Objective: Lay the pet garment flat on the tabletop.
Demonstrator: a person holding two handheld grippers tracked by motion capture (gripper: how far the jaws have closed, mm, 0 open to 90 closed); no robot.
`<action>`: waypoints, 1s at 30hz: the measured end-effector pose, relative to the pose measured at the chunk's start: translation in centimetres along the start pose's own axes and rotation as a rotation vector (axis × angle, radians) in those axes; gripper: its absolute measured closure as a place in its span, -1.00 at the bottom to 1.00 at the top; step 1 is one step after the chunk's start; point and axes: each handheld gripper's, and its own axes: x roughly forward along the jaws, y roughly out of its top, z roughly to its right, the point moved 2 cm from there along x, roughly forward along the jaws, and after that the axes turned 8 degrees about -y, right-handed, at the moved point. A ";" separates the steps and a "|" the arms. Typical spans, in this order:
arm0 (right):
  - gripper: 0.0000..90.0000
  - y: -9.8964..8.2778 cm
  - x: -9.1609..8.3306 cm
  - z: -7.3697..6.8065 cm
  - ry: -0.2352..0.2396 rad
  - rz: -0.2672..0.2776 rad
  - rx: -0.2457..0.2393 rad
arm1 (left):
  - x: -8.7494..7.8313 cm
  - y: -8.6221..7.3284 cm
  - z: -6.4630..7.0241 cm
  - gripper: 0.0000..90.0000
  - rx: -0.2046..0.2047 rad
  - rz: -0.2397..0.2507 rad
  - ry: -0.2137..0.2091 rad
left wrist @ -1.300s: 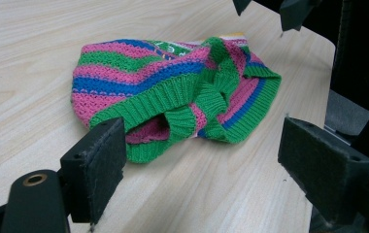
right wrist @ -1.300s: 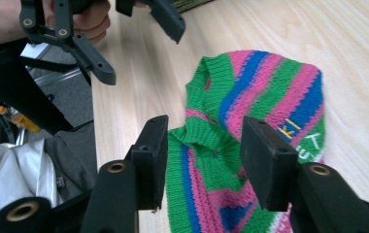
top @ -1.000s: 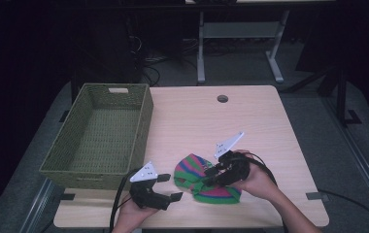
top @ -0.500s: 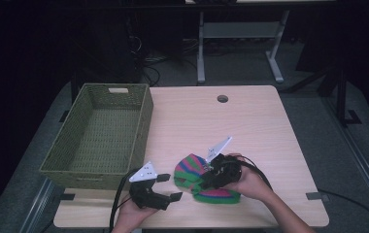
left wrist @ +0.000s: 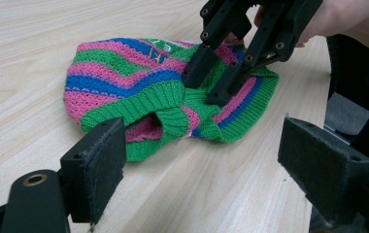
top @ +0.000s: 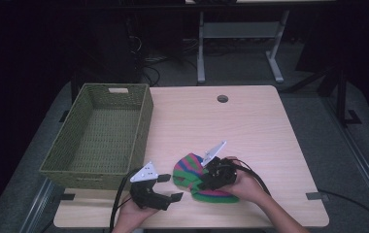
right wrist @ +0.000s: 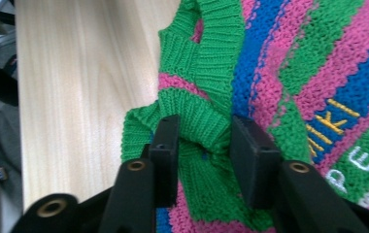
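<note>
A knitted garment (top: 186,171) striped in pink, blue and green lies crumpled on the wooden table near its front edge. My right gripper (top: 204,181) reaches down onto it from the right. Its jaws have just been closing, and in the right gripper view (right wrist: 199,141) the pads pinch a fold of the garment's (right wrist: 289,58) green ribbed edge. In the left gripper view the right gripper (left wrist: 210,82) bears on the garment's (left wrist: 124,82) green band. My left gripper (top: 170,187) rests just left of the garment, open (left wrist: 202,160), its pads apart with nothing between them.
A green woven basket (top: 143,121) stands empty at the table's left side, close behind the left gripper. A cable hole (top: 222,98) marks the far middle of the tabletop (top: 250,131). Beyond the table are a metal frame and dark floor.
The right gripper has come down and slightly left onto the garment, and its jaws have narrowed around the green edge. The left gripper has stayed put.
</note>
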 end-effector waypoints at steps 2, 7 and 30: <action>0.55 0.0 0.0 0.1 -0.013 0.001 0.008 | 0.0 0.0 0.0 -0.61 0.000 0.000 0.000; 0.69 -0.3 0.1 0.1 -0.030 0.012 0.021 | 0.0 0.0 0.0 -0.61 0.001 0.000 0.001; 0.91 0.2 -2.9 0.1 -0.043 0.082 0.022 | 0.0 0.0 0.1 -0.61 -0.001 0.006 0.003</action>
